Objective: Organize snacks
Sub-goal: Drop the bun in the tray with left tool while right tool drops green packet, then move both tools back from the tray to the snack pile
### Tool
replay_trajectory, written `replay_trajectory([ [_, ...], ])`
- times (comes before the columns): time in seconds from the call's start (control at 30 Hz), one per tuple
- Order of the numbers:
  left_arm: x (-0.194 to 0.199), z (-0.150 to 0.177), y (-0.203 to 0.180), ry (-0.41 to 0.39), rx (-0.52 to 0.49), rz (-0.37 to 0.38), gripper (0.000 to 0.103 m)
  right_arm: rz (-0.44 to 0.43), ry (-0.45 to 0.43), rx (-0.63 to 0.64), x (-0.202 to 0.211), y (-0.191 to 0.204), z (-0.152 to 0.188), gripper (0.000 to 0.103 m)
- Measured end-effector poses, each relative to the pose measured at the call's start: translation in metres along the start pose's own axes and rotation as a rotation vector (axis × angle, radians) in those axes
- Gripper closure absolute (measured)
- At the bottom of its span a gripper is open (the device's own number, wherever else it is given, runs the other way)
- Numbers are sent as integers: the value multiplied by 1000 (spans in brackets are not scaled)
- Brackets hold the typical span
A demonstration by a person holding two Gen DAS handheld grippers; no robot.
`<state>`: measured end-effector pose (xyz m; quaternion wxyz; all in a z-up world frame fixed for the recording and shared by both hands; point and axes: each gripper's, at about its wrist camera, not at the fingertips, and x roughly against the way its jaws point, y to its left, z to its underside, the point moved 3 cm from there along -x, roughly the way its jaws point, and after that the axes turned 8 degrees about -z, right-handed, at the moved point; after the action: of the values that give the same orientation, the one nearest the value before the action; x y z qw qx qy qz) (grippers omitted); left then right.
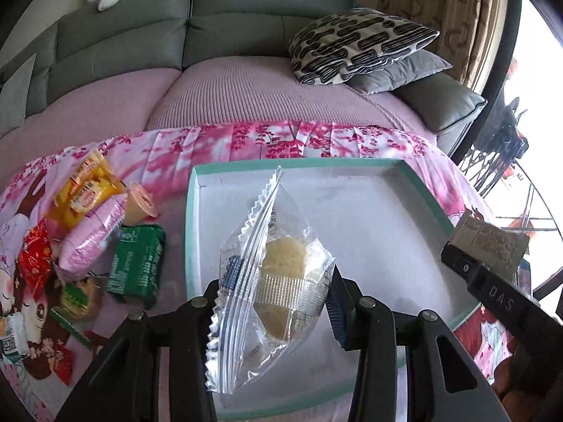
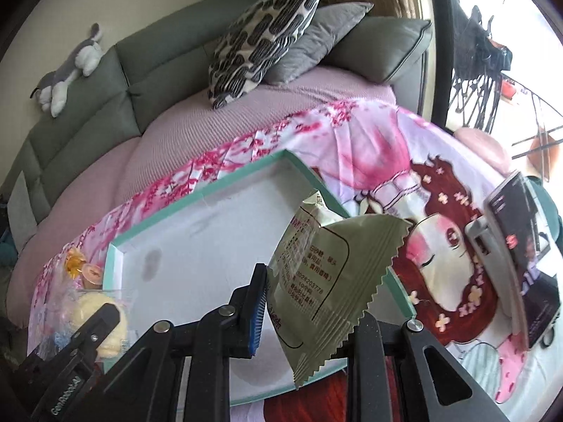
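Observation:
My left gripper point(image 1: 278, 292) is shut on a clear packet with a yellow cake point(image 1: 281, 267) and holds it over the near part of a white tray with a teal rim point(image 1: 387, 211). My right gripper point(image 2: 309, 302) is shut on a pale green snack packet point(image 2: 327, 267) and holds it over the tray's point(image 2: 211, 232) right side. The right gripper and its packet point(image 1: 492, 246) show at the right edge of the left wrist view. The left gripper and its cake point(image 2: 105, 320) show at the lower left of the right wrist view.
A pile of loose snacks lies left of the tray on the pink printed cloth point(image 1: 246, 140): a yellow packet point(image 1: 88, 190), a pink packet point(image 1: 91, 235), a green packet point(image 1: 137, 260), a red packet point(image 1: 35, 260), a jelly cup point(image 1: 140, 204). A dark device point(image 2: 520, 253) stands right of the tray. A sofa with cushions point(image 1: 359, 42) is behind.

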<state>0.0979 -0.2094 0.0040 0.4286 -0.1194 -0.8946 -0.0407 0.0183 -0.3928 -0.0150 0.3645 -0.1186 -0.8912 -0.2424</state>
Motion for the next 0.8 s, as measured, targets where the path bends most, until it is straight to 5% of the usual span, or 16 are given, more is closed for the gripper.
replay_trajectory([
  [0.2, -6, 0, -4, -2, -11, -27, 55, -6, 42, -5, -17, -1, 6, 76],
  [0.3, 1, -4, -1, -29, -4, -45, 24, 2, 41, 4, -15, 0, 6, 76],
  [0.37, 7, -7, 4, -52, 6, -56, 19, -5, 39, 4, -15, 1, 5, 67],
  [0.43, 13, -9, 8, -67, 12, -66, 19, -7, 33, 7, -12, 2, 5, 40],
  [0.57, 19, -14, 21, -85, 38, -96, 17, -12, 14, 19, -7, 4, 2, 38],
  [0.67, 24, -17, 35, -108, 72, -130, 7, 4, 13, 39, -5, 6, 1, 24],
  [0.8, 28, -19, 49, -127, 103, -166, 7, 20, 18, 72, -6, 10, 1, 13],
])
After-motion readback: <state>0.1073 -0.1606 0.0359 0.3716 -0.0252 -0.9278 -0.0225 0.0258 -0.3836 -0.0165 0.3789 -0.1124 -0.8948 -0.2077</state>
